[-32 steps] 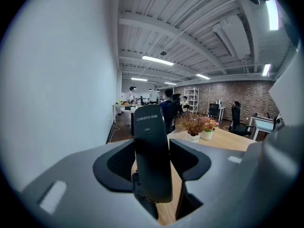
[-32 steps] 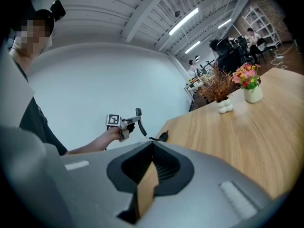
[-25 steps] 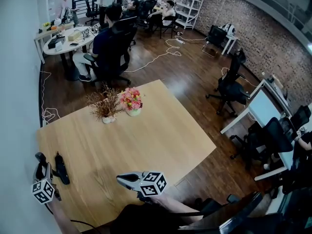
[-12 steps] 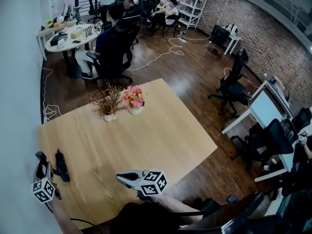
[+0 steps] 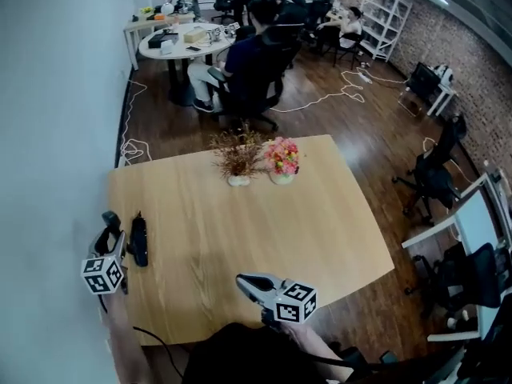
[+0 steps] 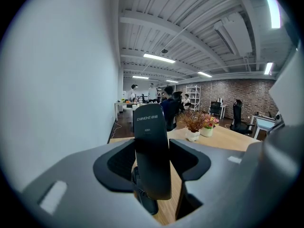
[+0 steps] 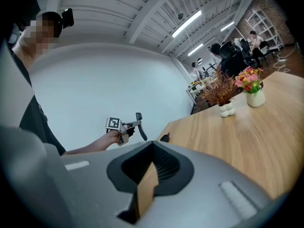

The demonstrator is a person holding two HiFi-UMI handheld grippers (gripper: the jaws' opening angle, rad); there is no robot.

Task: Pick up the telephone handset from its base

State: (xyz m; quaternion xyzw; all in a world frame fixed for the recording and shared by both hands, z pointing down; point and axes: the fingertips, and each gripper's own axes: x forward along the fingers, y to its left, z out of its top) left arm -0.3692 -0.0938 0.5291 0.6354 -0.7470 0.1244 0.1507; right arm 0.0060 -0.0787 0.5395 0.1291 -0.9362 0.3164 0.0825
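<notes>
Little changes: left gripper [image 6: 153, 167] still pinches the lifted handset [image 5: 139, 242] beside the table [image 5: 320, 222]; right gripper [image 5: 250, 282] stays pressed together, empty.

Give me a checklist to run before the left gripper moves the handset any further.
1. Handset sits between the left gripper's jaws, both pads on its sides: ok.
2. Handset stands upright in the grip, not tilted: ok.
3. Handset is free of its base: cannot tell; a dark part shows just under it.
4. Right gripper is empty, jaws together, apart from the handset: ok.
5. Both flower vases stand at the table's far edge, away from the handset: ok.
</notes>
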